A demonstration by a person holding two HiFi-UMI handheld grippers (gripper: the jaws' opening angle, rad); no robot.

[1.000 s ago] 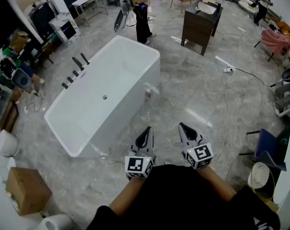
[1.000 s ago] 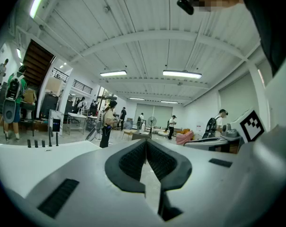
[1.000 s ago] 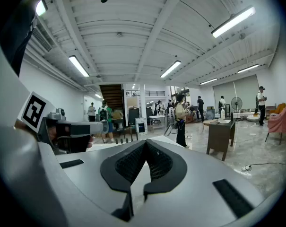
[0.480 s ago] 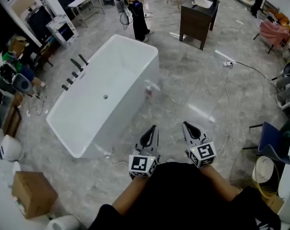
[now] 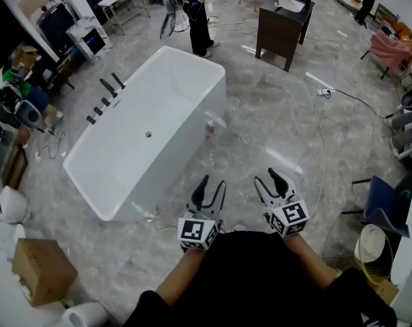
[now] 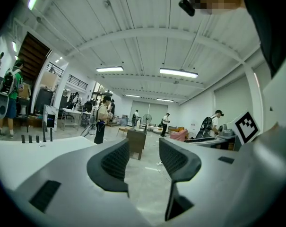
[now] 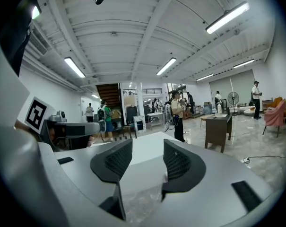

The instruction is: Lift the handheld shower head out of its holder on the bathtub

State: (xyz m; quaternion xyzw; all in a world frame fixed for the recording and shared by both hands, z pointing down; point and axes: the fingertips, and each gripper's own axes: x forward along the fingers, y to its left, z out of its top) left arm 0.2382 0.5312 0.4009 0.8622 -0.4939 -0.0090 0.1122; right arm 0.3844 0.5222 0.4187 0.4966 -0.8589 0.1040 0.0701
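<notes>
A white freestanding bathtub (image 5: pixel 165 107) stands on the marble floor ahead and to the left. On its far left rim is a row of dark fittings (image 5: pixel 105 101). The handheld shower head is among them, but it is too small to single out. The same fittings (image 6: pixel 38 138) show at the left of the left gripper view. My left gripper (image 5: pixel 213 185) and right gripper (image 5: pixel 266 178) hang side by side near my body, well short of the tub. Both have just been opening and now stand open, with nothing between the jaws. The right gripper (image 7: pixel 147 160) points toward the tub (image 7: pixel 147 148).
A dark wooden cabinet with a basin (image 5: pixel 282 29) stands beyond the tub, and a person (image 5: pixel 195 12) is at the tub's far end. A cable (image 5: pixel 321 135) runs across the floor on the right. A blue chair (image 5: pixel 379 203) and a cardboard box (image 5: pixel 42 268) flank me.
Both grippers were shut in the earlier frames and now have their jaws apart. The view has shifted slightly, and the tub stays in place.
</notes>
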